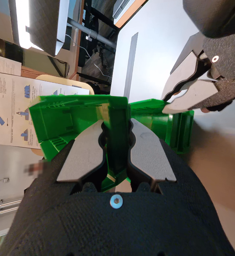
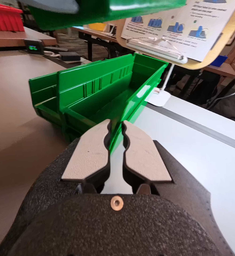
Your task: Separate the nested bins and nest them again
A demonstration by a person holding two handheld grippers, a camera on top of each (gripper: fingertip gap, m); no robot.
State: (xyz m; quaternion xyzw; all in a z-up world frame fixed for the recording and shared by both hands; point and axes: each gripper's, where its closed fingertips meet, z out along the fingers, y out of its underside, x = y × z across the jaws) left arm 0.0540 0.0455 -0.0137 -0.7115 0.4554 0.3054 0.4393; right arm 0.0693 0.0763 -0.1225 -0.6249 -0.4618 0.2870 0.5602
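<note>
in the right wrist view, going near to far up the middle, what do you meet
Right tongs clamped on a wall → open green plastic bin on the table → wooden board with a printed instruction sheet

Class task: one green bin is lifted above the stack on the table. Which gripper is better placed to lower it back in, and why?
Left. The left gripper is shut on the lifted bin, held above the stack. The right gripper pinches the stack's near wall, steadying it.

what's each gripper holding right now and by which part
The left gripper is shut on a lifted green bin, clamping its end wall. The right gripper is shut on the side wall of a bin on the table.
</note>
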